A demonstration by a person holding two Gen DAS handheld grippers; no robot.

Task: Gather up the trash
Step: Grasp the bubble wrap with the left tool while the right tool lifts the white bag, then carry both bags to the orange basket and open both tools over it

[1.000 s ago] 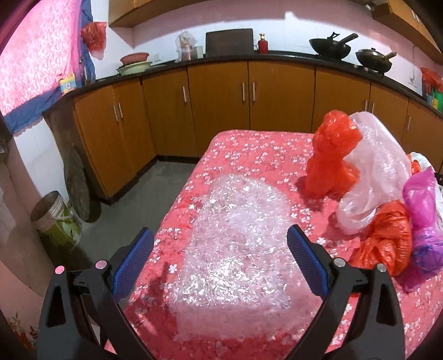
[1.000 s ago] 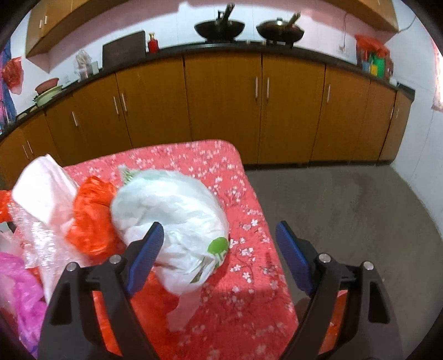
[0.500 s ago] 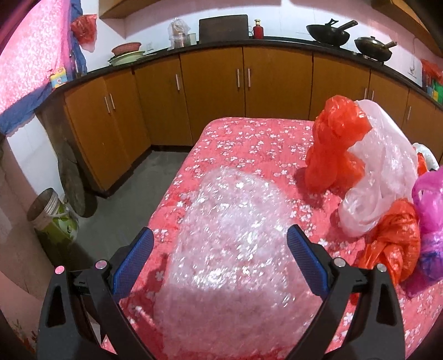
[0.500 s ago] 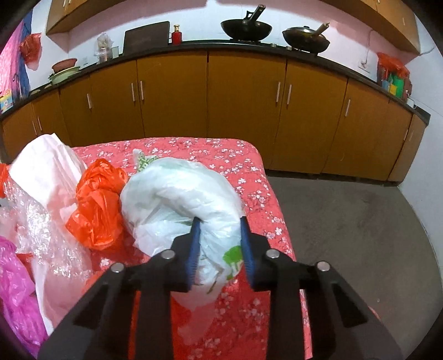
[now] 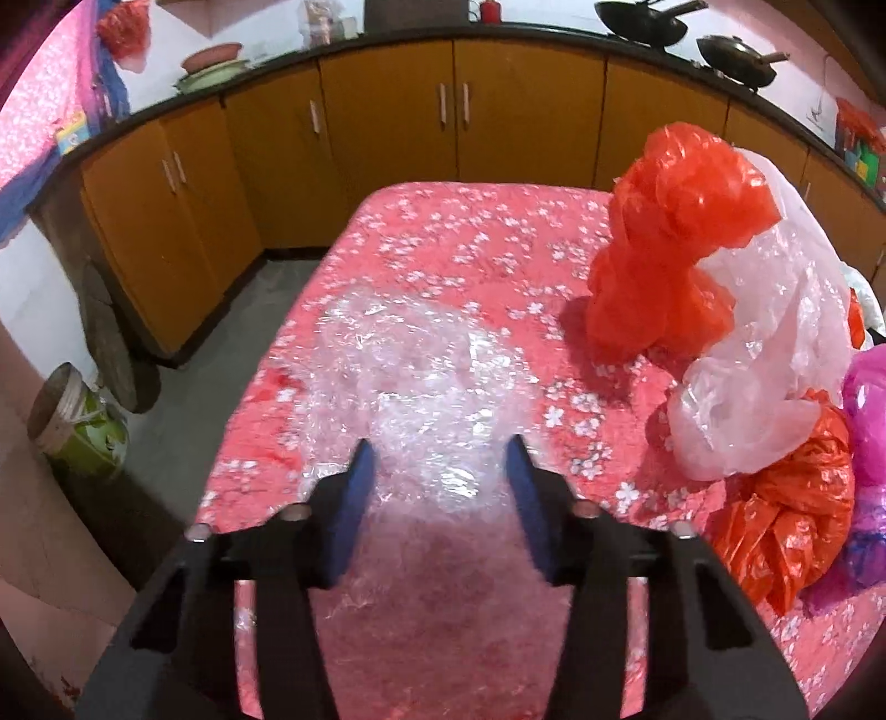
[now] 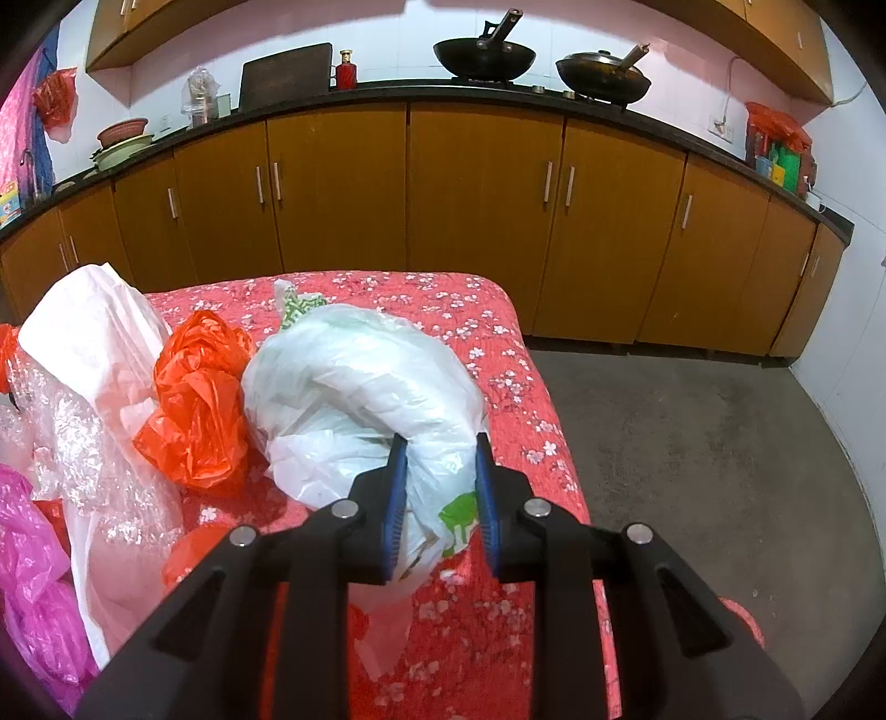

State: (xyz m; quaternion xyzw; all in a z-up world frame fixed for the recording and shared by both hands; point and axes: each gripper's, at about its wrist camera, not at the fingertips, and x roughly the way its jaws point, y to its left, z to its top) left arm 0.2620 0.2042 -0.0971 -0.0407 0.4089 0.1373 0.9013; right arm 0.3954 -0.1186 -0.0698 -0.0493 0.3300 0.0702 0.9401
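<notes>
Plastic trash lies on a table with a red flowered cloth (image 5: 476, 243). My left gripper (image 5: 440, 451) has its jaws part closed around a sheet of clear bubble wrap (image 5: 421, 376) lying flat at the table's left. My right gripper (image 6: 439, 451) is shut on a white plastic bag with green print (image 6: 365, 382) at the table's right edge. Between them stand an orange bag (image 5: 675, 243), a clear pinkish bag (image 5: 775, 354), a crumpled orange bag (image 5: 786, 509) and a magenta bag (image 5: 869, 421). In the right wrist view the orange bag (image 6: 194, 399) lies left of the white one.
Wooden cabinets (image 6: 476, 216) under a dark counter run along the far wall, with woks (image 6: 484, 52) on top. A green bucket (image 5: 77, 421) stands on the floor left of the table. Grey floor (image 6: 709, 443) lies right of the table.
My left gripper's jaws have narrowed from wide open around the bubble wrap. My right gripper closed on the white bag and holds it.
</notes>
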